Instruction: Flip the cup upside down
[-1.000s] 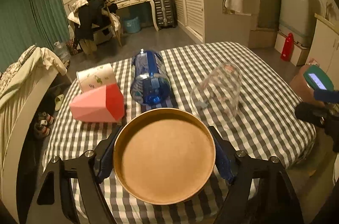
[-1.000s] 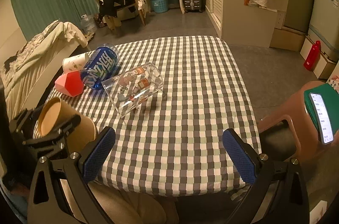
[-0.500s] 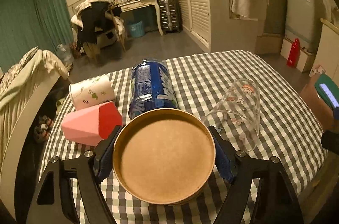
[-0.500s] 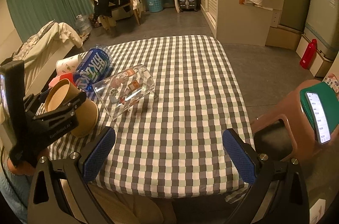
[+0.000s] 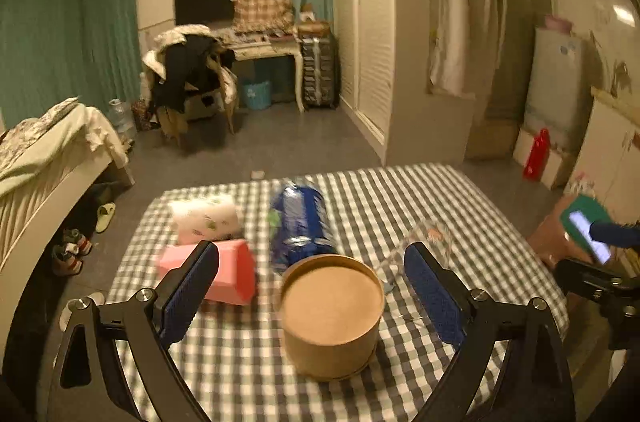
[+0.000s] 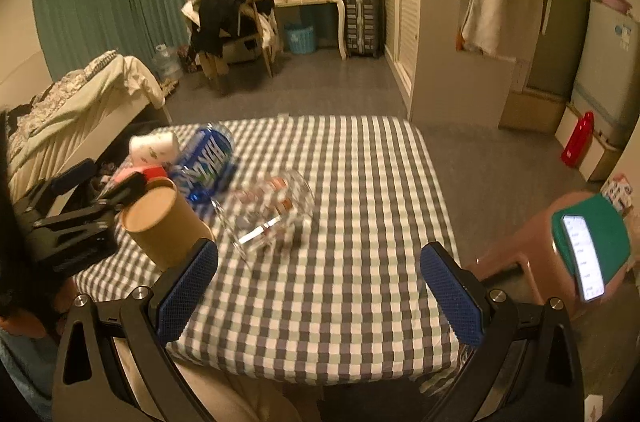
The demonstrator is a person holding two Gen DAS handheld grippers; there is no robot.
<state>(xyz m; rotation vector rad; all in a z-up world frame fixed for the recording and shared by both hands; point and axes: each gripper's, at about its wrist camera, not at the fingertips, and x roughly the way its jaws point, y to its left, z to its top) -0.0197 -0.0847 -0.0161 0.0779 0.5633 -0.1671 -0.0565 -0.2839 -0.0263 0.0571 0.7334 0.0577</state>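
A brown paper cup [image 5: 331,314] stands upside down on the checked tablecloth [image 5: 400,198], its flat base facing up. My left gripper [image 5: 312,296] is open, its blue pads on either side of the cup and apart from it. In the right wrist view the cup [image 6: 162,224] stands at the table's left, with the left gripper [image 6: 76,222] just behind it. My right gripper [image 6: 318,296] is open and empty above the table's near edge.
A clear glass [image 6: 268,214] lies on its side in the middle of the table. A blue bottle [image 5: 298,224], a pink box [image 5: 228,272] and a white patterned cup [image 5: 206,216] lie behind. A brown stool with a phone [image 6: 584,254] stands at the right.
The left gripper opened and let go of the paper cup, which now stands upside down on the table. The left gripper pulled back and up. The right gripper stayed open.
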